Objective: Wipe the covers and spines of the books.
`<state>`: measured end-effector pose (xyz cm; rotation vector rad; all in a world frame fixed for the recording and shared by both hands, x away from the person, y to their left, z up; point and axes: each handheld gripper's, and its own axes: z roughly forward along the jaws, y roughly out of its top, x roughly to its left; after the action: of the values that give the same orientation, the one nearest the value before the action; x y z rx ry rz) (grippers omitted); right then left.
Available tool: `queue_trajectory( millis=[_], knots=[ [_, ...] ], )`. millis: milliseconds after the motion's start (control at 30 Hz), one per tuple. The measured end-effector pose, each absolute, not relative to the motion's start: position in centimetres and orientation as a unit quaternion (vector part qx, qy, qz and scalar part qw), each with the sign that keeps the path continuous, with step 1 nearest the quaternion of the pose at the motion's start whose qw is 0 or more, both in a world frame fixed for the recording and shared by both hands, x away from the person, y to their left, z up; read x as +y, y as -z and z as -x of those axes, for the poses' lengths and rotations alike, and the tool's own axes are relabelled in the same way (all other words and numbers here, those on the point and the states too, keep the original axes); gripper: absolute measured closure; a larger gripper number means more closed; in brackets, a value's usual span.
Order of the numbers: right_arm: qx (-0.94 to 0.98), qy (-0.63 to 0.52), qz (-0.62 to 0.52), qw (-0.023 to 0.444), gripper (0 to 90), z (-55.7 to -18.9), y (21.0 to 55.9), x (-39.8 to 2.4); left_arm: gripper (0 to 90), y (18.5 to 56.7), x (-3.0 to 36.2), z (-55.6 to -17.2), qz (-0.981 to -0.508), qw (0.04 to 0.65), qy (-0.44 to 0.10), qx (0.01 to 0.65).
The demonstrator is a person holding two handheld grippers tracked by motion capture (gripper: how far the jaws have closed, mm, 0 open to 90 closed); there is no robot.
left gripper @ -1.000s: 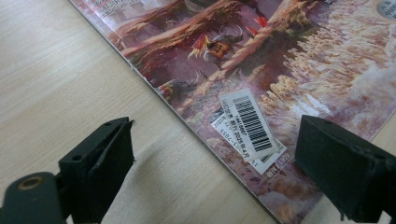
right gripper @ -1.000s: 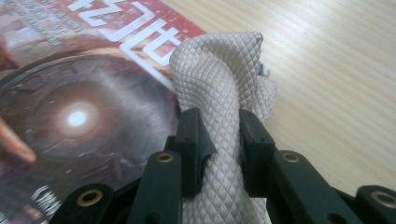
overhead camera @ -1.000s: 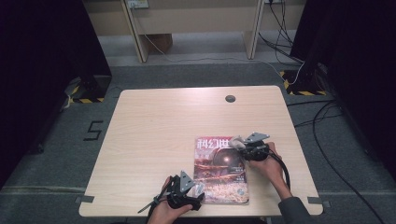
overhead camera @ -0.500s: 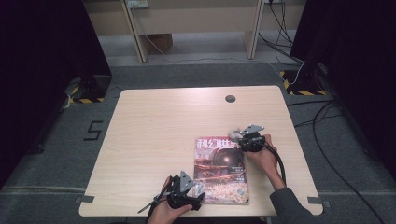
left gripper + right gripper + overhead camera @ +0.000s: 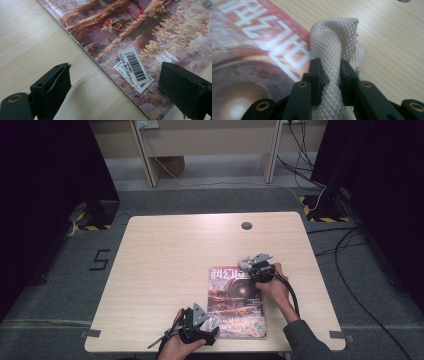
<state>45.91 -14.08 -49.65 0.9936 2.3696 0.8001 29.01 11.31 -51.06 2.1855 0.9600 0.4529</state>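
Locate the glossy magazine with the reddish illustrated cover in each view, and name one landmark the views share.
High view: the glossy magazine with the reddish illustrated cover lies flat on the near right part of the light wooden table.
Left gripper view: upper right, barcode sticker between the open jaws.
Right gripper view: left half, beside the clamped white quilted cloth.
Shared landmark: the table's pale wood grain.

A pale wooden table (image 5: 170, 270) stands on grey carpet, with a small round grommet hole (image 5: 246, 225) near its far edge, right of centre. A magazine (image 5: 235, 305) with a reddish illustrated cover lies flat on the near right part, its near edge close to the table's near edge.
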Motion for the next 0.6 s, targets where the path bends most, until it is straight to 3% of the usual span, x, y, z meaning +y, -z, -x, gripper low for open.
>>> queue_trajectory(
  millis=[600],
  knots=[
    [0.876, -0.299, -0.323, 0.199, 74.9, -46.3, 49.7, -7.5, 9.6, 51.1, 11.4, -28.9, -0.841, 0.35, -0.174, 0.373]
  ],
)
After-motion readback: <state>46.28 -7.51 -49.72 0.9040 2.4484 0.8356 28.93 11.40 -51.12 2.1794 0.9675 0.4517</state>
